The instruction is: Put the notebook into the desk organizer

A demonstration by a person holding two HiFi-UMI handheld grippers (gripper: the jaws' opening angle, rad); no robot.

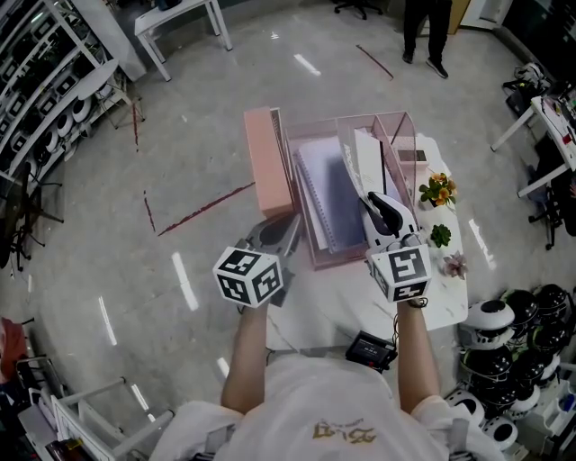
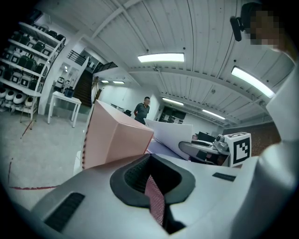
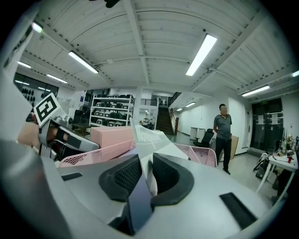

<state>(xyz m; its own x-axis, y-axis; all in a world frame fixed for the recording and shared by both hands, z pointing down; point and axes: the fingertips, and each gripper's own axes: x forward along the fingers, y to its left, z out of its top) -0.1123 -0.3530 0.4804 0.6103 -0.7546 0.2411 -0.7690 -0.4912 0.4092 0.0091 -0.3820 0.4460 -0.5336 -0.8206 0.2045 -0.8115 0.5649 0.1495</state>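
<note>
A pink mesh desk organizer (image 1: 396, 122) stands on a white table (image 1: 333, 306), with a grey spiral notebook (image 1: 326, 194) lying in it. A white notebook (image 1: 364, 158) stands in its right part. My right gripper (image 1: 376, 203) reaches in over it. In the right gripper view the white notebook (image 3: 148, 137) rises between the jaws of the right gripper (image 3: 147, 175), which stand slightly apart and do not press on it. My left gripper (image 1: 279, 236) is at the organizer's near left corner. In the left gripper view, the left gripper (image 2: 152, 179) is shut on a strip of pink mesh wall (image 2: 156, 200).
A pink box (image 1: 267, 158) stands against the organizer's left side. Small potted plants (image 1: 438, 189) line the table's right edge. A black device (image 1: 371, 349) sits at the front edge. Helmets (image 1: 504, 324) lie on the floor at right. A person (image 1: 427, 27) stands far off.
</note>
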